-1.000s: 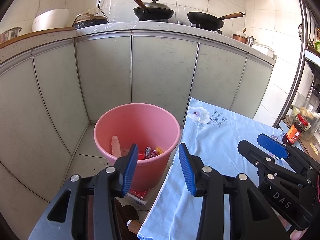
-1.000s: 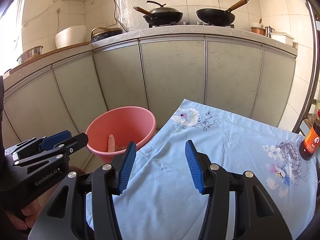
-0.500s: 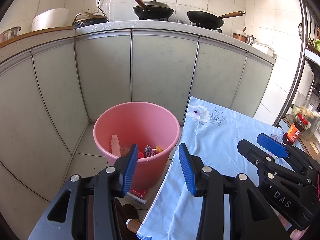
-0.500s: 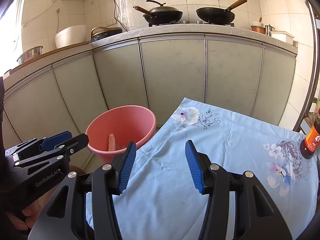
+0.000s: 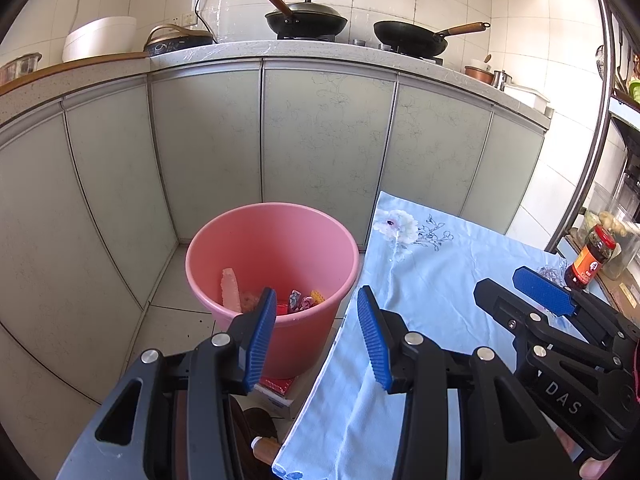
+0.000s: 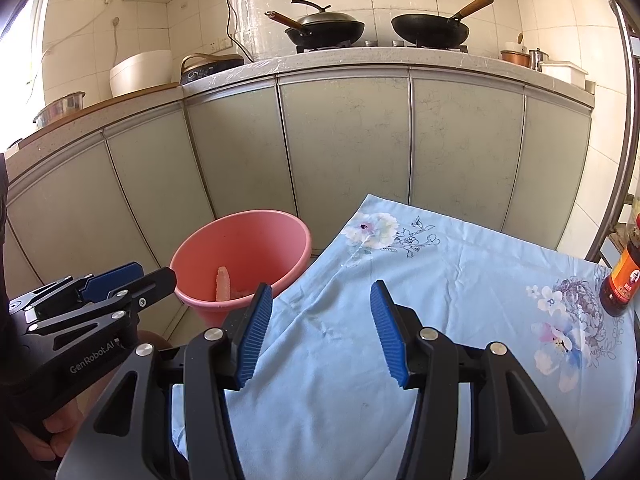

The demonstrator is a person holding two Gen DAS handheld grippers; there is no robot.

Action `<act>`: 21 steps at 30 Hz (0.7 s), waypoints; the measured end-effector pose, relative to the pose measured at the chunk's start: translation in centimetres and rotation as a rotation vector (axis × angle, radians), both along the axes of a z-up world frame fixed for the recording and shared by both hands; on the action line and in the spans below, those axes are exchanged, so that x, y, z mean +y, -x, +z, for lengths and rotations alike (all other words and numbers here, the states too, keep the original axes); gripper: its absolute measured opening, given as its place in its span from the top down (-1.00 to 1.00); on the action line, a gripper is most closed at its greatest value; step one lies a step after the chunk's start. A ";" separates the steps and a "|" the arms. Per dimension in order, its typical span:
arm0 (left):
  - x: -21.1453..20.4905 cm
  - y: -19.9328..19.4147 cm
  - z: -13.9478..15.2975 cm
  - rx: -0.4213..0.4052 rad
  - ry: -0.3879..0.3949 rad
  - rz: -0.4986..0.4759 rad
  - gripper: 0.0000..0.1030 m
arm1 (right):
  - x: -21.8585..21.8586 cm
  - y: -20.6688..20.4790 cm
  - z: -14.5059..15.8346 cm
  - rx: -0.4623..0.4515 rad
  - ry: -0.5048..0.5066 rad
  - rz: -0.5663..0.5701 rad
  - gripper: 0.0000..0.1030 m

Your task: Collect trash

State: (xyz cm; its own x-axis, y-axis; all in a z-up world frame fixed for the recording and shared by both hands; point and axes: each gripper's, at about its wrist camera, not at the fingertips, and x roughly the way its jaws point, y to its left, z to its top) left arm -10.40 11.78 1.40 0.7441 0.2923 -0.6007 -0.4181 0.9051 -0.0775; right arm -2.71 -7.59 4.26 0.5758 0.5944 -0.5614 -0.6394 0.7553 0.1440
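Observation:
A pink bucket (image 5: pixel 272 256) stands on the floor beside the table, with several wrappers and a pale strip of trash (image 5: pixel 230 290) inside it. The same bucket (image 6: pixel 244 248) shows at the left of the right wrist view. My left gripper (image 5: pixel 316 320) hovers over the gap between bucket and table edge, open, nothing between its blue pads. My right gripper (image 6: pixel 320 320) is open above the light blue flowered tablecloth (image 6: pixel 440 280), empty too. Each gripper also appears in the other's view: the right gripper (image 5: pixel 532 292) and the left gripper (image 6: pixel 120 280).
Grey-green cabinet doors (image 5: pixel 320 140) curve behind the bucket, under a counter with two black pans (image 5: pixel 306 20). A brown sauce bottle (image 6: pixel 622 276) stands at the table's right edge. A red and white box (image 5: pixel 276 390) lies on the floor by the bucket's base.

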 end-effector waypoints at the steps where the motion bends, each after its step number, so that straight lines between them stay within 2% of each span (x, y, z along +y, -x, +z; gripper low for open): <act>1: 0.0 0.0 0.0 0.001 0.001 0.000 0.19 | 0.0 0.0 0.0 0.001 0.000 0.000 -0.01; 21: 0.1 -0.9 -0.6 0.026 0.005 0.008 0.19 | -0.4 -0.8 -0.7 0.021 0.002 -0.010 -0.01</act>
